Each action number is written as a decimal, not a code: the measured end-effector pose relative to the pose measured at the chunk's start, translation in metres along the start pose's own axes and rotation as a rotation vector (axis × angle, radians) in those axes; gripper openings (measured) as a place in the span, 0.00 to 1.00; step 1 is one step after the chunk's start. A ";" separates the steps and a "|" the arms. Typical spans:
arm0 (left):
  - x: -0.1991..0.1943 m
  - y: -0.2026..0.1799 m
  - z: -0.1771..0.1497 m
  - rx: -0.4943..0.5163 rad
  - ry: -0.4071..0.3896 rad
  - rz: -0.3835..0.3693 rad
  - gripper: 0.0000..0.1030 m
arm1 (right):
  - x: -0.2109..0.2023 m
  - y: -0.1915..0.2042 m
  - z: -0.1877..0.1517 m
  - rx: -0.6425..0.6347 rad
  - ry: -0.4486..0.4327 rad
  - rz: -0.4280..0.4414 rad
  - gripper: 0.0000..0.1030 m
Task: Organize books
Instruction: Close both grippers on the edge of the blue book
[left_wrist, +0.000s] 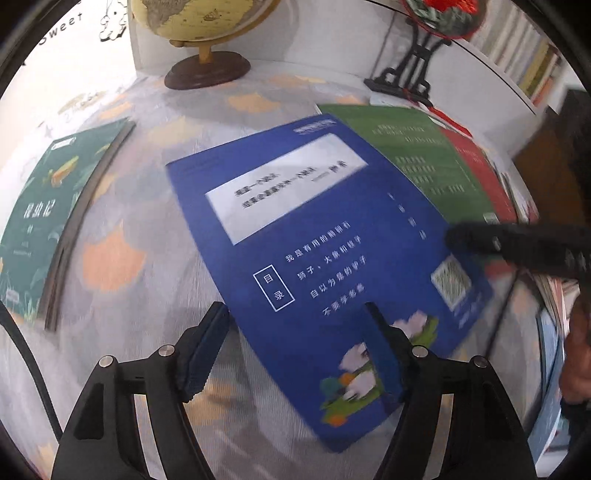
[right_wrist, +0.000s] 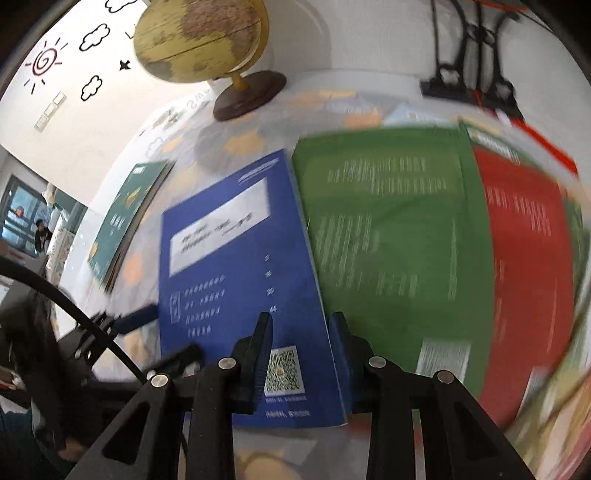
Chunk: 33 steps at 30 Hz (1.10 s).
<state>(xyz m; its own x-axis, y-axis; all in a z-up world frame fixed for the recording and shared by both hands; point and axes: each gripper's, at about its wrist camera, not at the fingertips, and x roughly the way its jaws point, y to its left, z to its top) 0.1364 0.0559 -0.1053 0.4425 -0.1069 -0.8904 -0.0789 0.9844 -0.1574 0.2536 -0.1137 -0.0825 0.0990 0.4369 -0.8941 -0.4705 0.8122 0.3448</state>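
Note:
A blue book (left_wrist: 325, 236) lies back cover up, partly over a green book (left_wrist: 417, 147) and a red book (left_wrist: 480, 166) on the patterned tablecloth. My right gripper (right_wrist: 301, 321) is shut on the blue book (right_wrist: 229, 258) at its right edge near the QR code; its finger also shows in the left wrist view (left_wrist: 517, 247). My left gripper (left_wrist: 295, 317) is open, its right finger over the book's lower corner and its left finger over the cloth. A dark green book (left_wrist: 40, 218) lies apart at the left, also in the right wrist view (right_wrist: 125, 218).
A globe on a wooden base (left_wrist: 207, 70) stands at the back of the table, also in the right wrist view (right_wrist: 207, 40). A black ornament stand (left_wrist: 410, 74) stands at the back right. More books lie at the table's right edge (left_wrist: 550, 306).

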 end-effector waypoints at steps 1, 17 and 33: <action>-0.003 0.000 -0.006 0.013 0.005 -0.007 0.68 | -0.004 0.003 -0.018 0.039 0.004 0.021 0.32; -0.028 -0.003 -0.064 0.036 0.036 0.000 0.69 | -0.014 -0.001 -0.132 0.270 -0.038 0.110 0.32; -0.028 -0.002 -0.068 0.016 0.024 -0.156 0.82 | 0.012 -0.023 -0.129 0.488 -0.026 0.494 0.33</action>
<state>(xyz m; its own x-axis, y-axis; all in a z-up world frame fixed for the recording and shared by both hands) 0.0632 0.0475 -0.1096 0.4267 -0.2620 -0.8656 0.0038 0.9576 -0.2880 0.1525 -0.1771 -0.1379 -0.0017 0.8040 -0.5946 -0.0186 0.5945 0.8039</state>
